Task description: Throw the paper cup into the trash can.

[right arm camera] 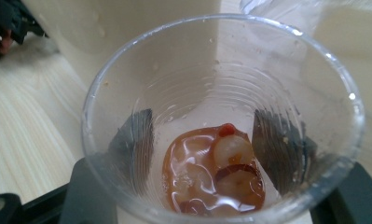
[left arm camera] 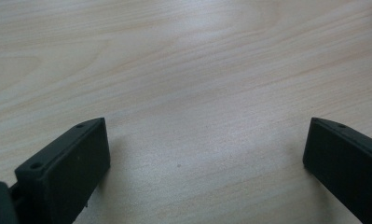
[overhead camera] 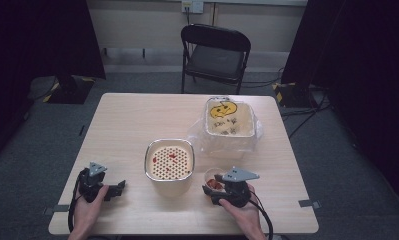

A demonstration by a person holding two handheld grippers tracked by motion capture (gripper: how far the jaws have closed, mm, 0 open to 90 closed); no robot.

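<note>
At the near left of the pale wooden table (overhead camera: 132, 120), the left gripper (overhead camera: 118, 189) rests low over bare wood with its jaws spread wide and nothing between them; the left gripper view has plain grain running between the two black jaws. It lies well apart from everything else, so the only risk on this side is that it drifts rightward and knocks the next thing along

Near the middle stands a cream square bin with a perforated strainer lid (overhead camera: 169, 161), a few red scraps lying on the holes. Just to its right, near the table's front edge, the right gripper (overhead camera: 210, 190) is clamped on a thin clear plastic cup (right arm camera: 221, 121); the right gripper view has its jaws pressing the cup wall from both sides, dark through the plastic. At the cup's bottom sits a small pool of reddish-brown liquid with pale bean-like pieces and red bits (right arm camera: 214, 175)

My judgement is that the cup is due to be emptied over the strainer, and the trouble lies there: a thin wall may buckle under too hard a squeeze, or slip if the grip eases, and the liquid would spill on the wood. A hasty tilt could send it over the bin's rim, and the solids may cling to the cup

Farther back on the right, a second cream bin lined with a clear plastic bag (overhead camera: 229, 120) stands well apart
</note>
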